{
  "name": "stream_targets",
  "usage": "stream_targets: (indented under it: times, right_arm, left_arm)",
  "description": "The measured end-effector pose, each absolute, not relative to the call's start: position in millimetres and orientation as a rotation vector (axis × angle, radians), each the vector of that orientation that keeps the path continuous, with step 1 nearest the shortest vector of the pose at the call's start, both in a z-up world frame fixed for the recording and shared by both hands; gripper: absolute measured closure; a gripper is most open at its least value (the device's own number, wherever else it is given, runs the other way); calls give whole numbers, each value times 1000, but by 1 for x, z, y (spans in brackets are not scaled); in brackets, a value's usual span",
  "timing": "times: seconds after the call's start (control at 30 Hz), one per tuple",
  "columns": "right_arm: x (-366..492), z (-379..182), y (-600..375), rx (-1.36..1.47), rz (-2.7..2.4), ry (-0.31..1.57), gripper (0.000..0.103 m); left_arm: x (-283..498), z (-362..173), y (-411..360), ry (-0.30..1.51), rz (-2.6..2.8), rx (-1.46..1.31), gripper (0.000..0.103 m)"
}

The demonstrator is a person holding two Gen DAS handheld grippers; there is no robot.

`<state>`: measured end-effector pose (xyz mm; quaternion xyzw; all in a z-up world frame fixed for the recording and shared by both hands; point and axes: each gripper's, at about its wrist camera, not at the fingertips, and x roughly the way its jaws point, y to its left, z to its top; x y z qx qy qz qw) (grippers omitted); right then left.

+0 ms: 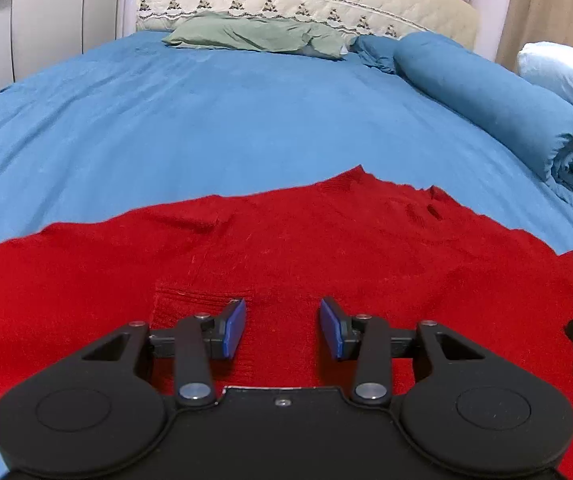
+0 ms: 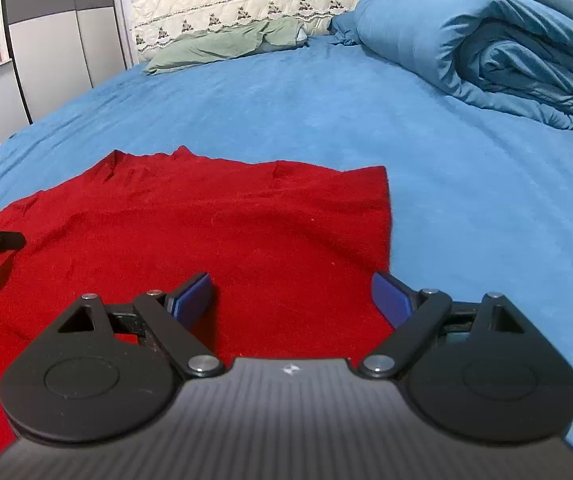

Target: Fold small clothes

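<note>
Your red garment point(image 1: 286, 248) lies spread on the blue bedsheet point(image 1: 206, 120), and it looks part-folded at most, with further folds and squaring up left to do. Your left gripper point(image 1: 282, 328) hovers over its near part with jaws apart and nothing between them. Your right gripper point(image 2: 292, 296) straddles the cloth's right edge, jaws wide and empty.

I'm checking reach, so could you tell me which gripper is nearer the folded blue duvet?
Right. The right gripper sits at the red garment's edge facing the duvet; the left gripper is over the garment's middle, farther away.
</note>
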<state>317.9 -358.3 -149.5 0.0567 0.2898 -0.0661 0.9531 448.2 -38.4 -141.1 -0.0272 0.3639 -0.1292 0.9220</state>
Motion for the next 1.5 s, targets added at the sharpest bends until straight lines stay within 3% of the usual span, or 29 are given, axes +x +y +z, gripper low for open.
stream_targets:
  times: [0.13,0.23,0.33,0.37,0.57,0.83,1.07,1.33,1.43,1.5]
  right_arm:
    - [297,-114,-337,66,-97,528,0]
    - [275,-74,-314,31,-84,492,0]
    - [252,-31,-287,12,-66,453,0]
    - [247,-21,-278,4,-50,442,0]
    - [245,4,-216,-7,32,500,0]
    - [264,-28,-132,-3,150,566,0]
    - [285,-62,-80,-55,195,605,0]
    - [307,-97,-55,-76,214,642,0]
    - [315,-107,-50,-66,211,650,0]
    - [319,-111,-48,-54,209,654,0]
  left_arm:
    - [431,-107,-26,695,-241,-80,56]
    - [406,-71,-8,659,-239,-96,36]
    - [376,-34,17,606,-210,-108,4]
    - [365,-23,28,582,-195,-115,0]
    - [331,5,110,562,-118,-257,0]
    - [317,-47,235,616,77,-498,1]
    - [323,-113,317,635,190,-677,23]
    - [341,-143,365,574,246,-825,46]
    - [350,-143,373,572,277,-813,64]
    - [353,-144,375,576,300,-808,84]
